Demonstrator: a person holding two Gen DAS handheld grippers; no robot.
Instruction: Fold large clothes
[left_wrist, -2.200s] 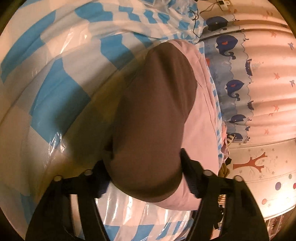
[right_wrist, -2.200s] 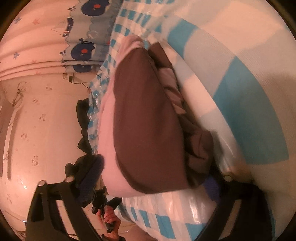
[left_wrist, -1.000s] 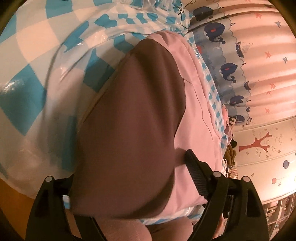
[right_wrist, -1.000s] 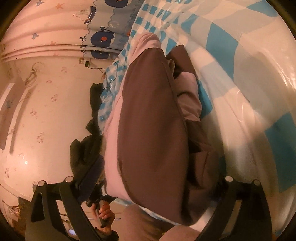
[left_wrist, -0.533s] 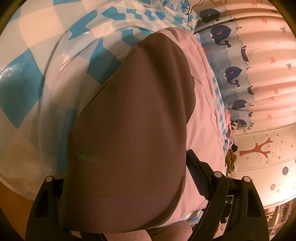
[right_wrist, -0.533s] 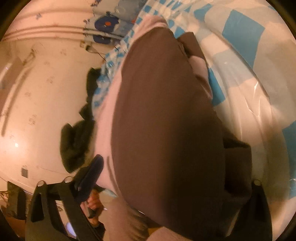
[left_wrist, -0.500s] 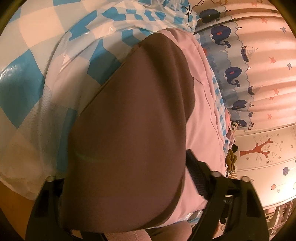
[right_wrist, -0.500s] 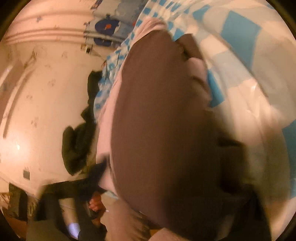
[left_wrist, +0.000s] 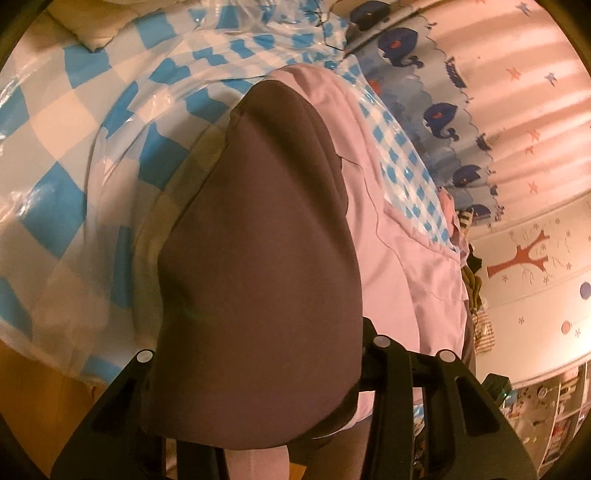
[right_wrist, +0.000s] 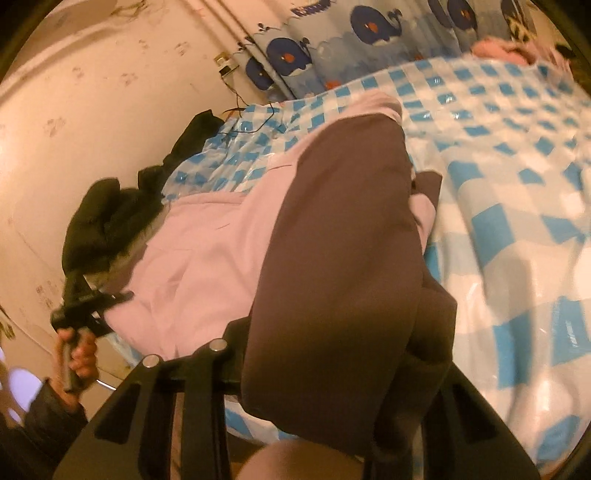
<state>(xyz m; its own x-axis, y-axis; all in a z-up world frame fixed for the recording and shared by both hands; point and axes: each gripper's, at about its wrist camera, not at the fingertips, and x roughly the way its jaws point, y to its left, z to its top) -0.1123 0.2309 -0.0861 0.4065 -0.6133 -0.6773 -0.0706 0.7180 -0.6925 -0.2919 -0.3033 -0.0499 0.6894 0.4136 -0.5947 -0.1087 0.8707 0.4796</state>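
With jaws just closed, left hand-held gripper (left_wrist: 258, 373) and right hand-held gripper (right_wrist: 325, 373) both clamped on near hem of brown-and-pink garment (left_wrist: 266, 240) on checked bed cover (left_wrist: 66, 122); fold begun, next carrying hem toward 12 o'clock.

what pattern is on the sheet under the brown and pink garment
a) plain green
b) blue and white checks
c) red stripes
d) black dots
b: the sheet spread under the brown and pink garment shows blue and white squares in both wrist views.
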